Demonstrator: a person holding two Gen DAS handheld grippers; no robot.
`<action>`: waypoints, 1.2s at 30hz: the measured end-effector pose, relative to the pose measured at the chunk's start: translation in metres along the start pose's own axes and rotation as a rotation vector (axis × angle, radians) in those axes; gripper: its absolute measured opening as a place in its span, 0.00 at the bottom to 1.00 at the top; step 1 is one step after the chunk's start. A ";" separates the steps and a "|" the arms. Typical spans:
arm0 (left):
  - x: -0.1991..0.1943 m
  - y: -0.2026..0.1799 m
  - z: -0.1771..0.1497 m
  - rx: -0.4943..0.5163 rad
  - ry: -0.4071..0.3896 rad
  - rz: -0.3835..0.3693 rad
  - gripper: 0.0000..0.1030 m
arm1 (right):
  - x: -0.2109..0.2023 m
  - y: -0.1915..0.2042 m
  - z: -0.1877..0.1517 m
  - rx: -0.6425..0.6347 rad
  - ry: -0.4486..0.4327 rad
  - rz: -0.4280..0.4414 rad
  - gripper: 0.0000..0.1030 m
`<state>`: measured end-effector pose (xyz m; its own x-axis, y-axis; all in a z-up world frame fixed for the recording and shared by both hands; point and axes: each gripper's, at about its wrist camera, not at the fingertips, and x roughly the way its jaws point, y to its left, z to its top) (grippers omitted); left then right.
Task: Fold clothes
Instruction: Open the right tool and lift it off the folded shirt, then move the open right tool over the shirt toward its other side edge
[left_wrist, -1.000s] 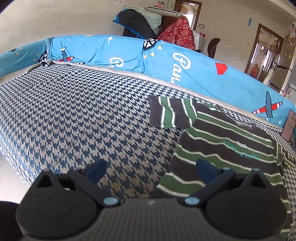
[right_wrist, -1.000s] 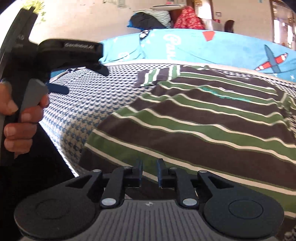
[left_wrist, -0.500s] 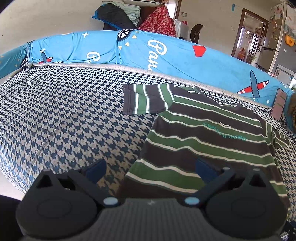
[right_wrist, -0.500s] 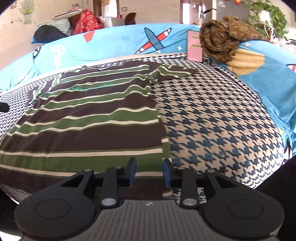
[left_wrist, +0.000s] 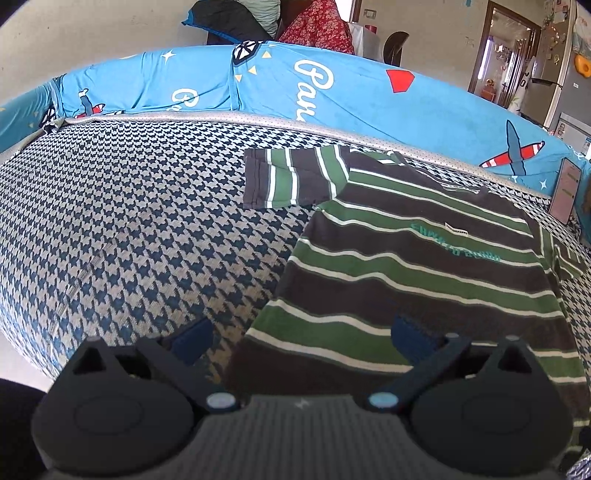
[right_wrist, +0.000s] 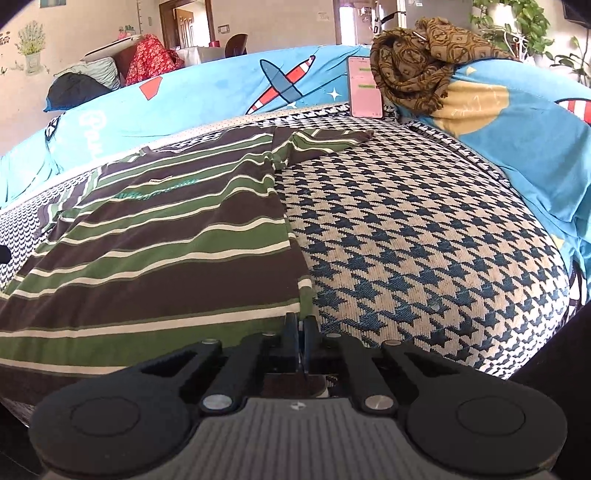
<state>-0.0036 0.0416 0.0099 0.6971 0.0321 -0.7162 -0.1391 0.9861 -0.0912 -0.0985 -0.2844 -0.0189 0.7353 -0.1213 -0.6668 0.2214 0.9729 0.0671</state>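
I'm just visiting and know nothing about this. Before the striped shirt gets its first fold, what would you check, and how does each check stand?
1. Green and brown striped T-shirt lies flat on the houndstooth sofa seat: ok.
2. Both sleeves spread out: ok.
3. Right gripper has hold of the hem corner: its jaws have just closed at that corner; cloth between them, cannot tell.
4. Left gripper has hold of the other hem corner: not ok, jaws wide open over it.
5. Pink phone and brown patterned scarf off the shirt: ok.
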 end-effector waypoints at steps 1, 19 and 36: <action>0.001 -0.001 -0.001 0.004 0.003 0.000 1.00 | -0.002 -0.003 0.000 0.014 0.000 -0.023 0.02; 0.015 -0.025 -0.002 0.077 0.054 -0.020 1.00 | -0.010 -0.018 0.042 0.056 0.001 0.032 0.13; 0.057 -0.054 0.049 0.198 0.035 -0.035 1.00 | 0.081 -0.042 0.134 0.046 0.077 0.191 0.27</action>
<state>0.0782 -0.0019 0.0086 0.6736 -0.0046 -0.7391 0.0282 0.9994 0.0194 0.0380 -0.3615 0.0237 0.7159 0.0817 -0.6934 0.1129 0.9665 0.2305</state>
